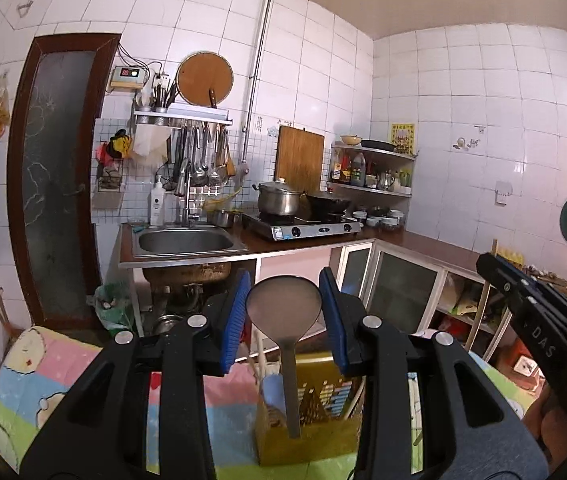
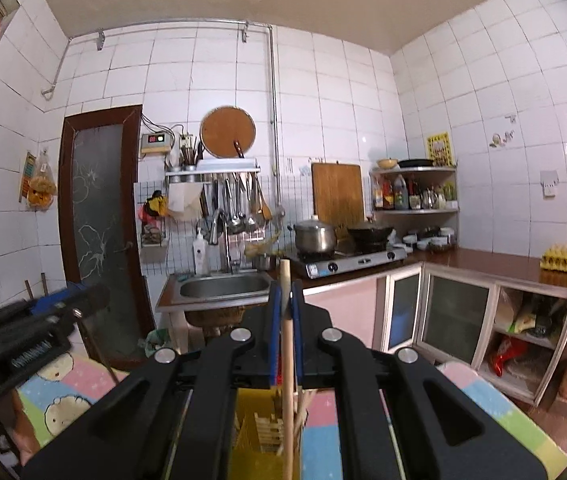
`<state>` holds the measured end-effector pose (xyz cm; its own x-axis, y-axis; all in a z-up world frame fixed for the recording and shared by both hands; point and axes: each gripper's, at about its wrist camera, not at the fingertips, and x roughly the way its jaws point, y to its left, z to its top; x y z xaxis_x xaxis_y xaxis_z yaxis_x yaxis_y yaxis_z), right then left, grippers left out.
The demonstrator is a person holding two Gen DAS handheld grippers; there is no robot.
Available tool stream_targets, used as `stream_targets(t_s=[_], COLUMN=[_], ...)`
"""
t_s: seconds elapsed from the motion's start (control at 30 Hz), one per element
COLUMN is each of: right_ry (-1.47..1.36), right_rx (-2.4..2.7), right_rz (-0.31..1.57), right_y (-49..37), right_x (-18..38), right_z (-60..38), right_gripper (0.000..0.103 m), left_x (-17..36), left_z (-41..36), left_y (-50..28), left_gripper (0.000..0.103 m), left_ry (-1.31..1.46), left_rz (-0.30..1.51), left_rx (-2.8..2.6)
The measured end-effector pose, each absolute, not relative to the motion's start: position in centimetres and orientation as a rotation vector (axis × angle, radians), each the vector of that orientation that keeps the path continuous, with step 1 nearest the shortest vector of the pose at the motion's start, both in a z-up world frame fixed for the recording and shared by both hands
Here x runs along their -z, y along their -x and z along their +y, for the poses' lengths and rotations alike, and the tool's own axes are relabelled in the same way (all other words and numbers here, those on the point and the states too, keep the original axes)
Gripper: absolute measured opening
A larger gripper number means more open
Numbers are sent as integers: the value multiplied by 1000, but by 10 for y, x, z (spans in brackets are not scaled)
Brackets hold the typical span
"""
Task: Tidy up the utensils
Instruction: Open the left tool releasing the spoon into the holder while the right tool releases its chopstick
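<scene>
Pinching the wooden stick [image 2: 286, 344], your right gripper [image 2: 286, 300] is clenched; the left gripper [image 1: 281, 312] loosely brackets a stiff, light spatula [image 1: 284, 308] standing in the yellow holder [image 1: 315, 436]; grasp its slim handle.

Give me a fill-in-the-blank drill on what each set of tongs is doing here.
1. The spatula stands with its broad head pointing ____.
2. The right tongs are shut on a ____ stick.
3. The left tongs have ____ pads.
4. Below both tongs stands a ____ utensil holder.

Missing words: up; wooden; blue; yellow
</scene>
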<state>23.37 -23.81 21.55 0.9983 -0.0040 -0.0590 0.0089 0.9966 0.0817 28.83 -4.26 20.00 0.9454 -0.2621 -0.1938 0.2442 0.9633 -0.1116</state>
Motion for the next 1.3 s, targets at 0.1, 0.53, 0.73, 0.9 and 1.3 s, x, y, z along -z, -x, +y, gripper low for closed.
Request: stream_targets(t_s=[0.1,0.53,0.73,0.9,1.3], right_ry=[-63,-52,-68,-75,-112], right_rx=[6,13,9,-3,3], right_rz=[44,135,229,301,408], right_y=[-247,-304,-314,-322,-329], right_x=[-224,-185,-150,-122,-98], right_z=[-231,-228,-237,-240,-251], right_gripper=[6,6,6,6,7], left_x=[-199,-142,-116,-95,-84], left_z=[-48,-55,-50,-48,-42], left_y=[-302,-349,-362,-368,-348], left_gripper=[35,35,35,35,52], left_ry=[86,86,88,71,19], left_rz=[212,283,330,364,404], left_rx=[259,241,229,215,186])
